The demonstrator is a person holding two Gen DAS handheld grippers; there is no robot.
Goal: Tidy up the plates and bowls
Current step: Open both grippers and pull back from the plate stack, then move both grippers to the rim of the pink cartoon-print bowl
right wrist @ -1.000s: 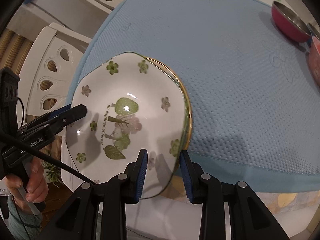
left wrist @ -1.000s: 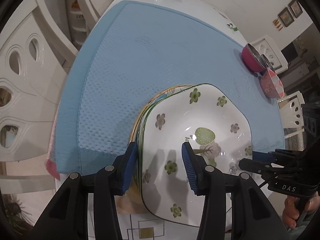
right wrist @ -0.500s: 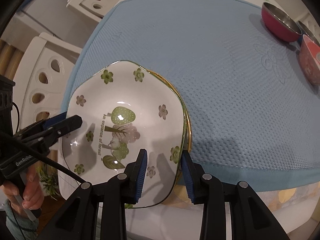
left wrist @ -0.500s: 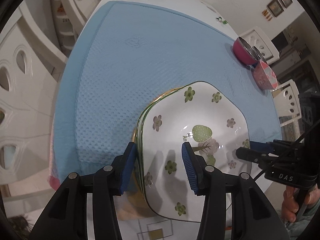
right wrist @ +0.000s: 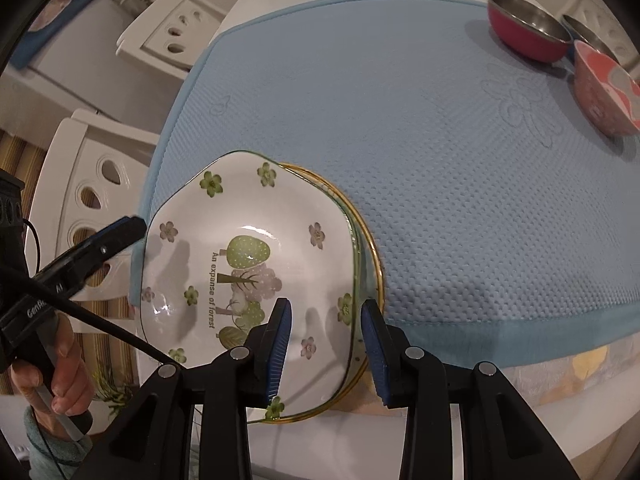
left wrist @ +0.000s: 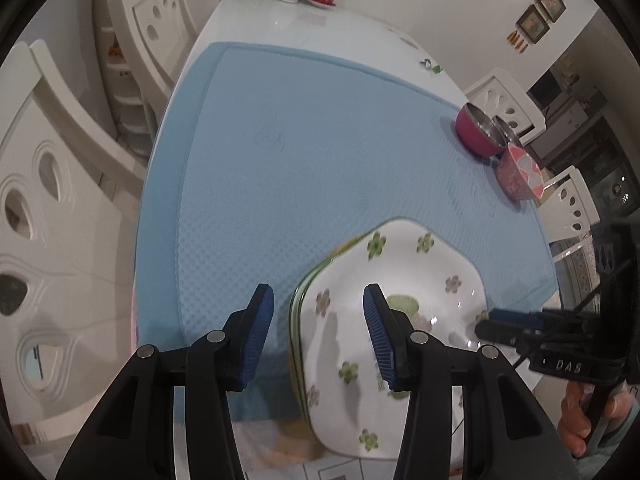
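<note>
Lifted clear of the white flower-printed ceramic plate [left wrist: 404, 280], the left tongs [left wrist: 318, 336] now gape empty; the right tongs [right wrist: 326, 344] straddle the plate stack's right rim, grip unclear, at the blue mat's [right wrist: 420, 152] near edge.

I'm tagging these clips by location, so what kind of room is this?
Most likely a home dining room: a long white table under a blue mat, white dining chairs around it, and framed pictures on the wall.

White carved chairs [left wrist: 52, 184], white table [left wrist: 280, 20], framed pictures [left wrist: 540, 12] on pale wall
</note>
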